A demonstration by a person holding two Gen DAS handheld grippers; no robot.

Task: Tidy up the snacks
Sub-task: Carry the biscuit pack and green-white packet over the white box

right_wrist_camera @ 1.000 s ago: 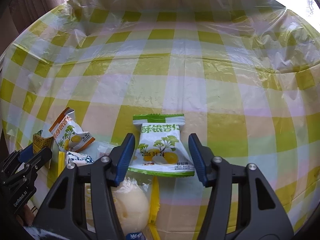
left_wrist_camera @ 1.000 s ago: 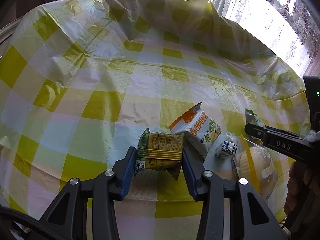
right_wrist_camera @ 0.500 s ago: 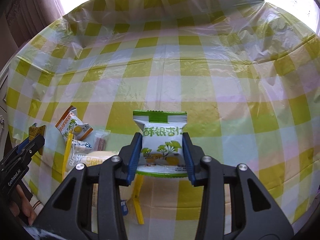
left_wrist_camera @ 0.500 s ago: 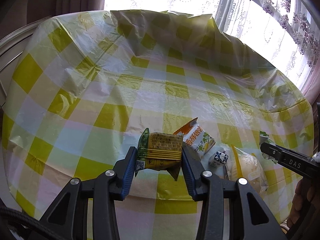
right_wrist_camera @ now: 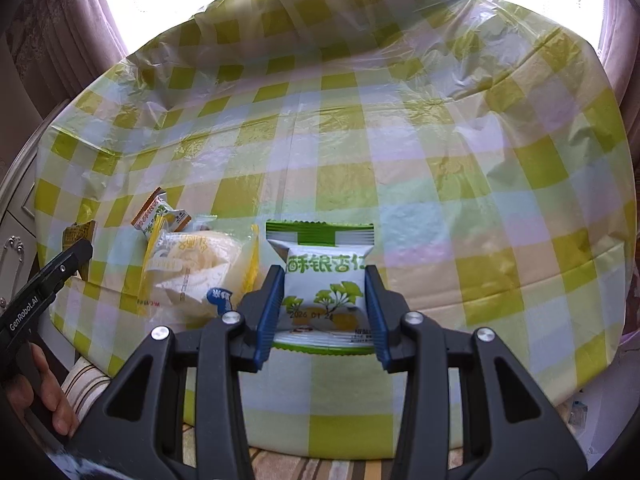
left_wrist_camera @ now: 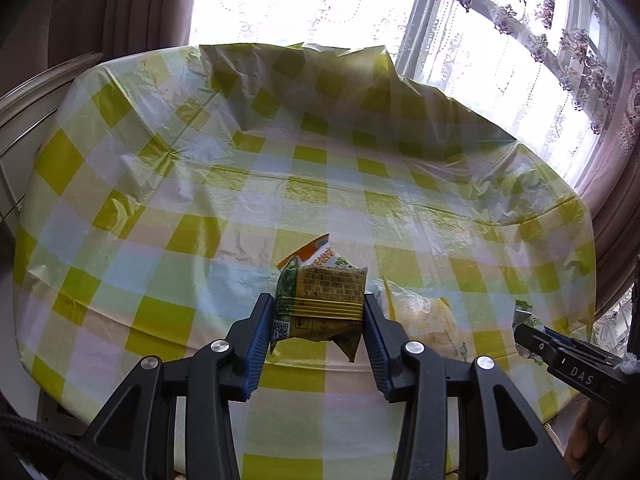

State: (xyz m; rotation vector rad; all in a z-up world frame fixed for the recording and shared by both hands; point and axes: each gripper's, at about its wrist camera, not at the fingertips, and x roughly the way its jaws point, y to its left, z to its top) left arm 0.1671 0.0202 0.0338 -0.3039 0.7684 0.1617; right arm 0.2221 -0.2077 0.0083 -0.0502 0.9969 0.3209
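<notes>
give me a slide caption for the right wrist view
Right gripper holds a white-and-green snack packet above the checked tablecloth.

Checked-cloth table (right_wrist_camera: 440, 160), orange snack packet (right_wrist_camera: 158, 216), wrapped bun (right_wrist_camera: 196, 268)

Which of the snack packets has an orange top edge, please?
The orange-edged packet, lying on the tablecloth behind the clear-wrapped bun. The two gripped packets are green-white and yellow-green.

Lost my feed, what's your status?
Left gripper shut on yellow-green packet. Right gripper shut on white-green packet. Nothing blocking.
</notes>
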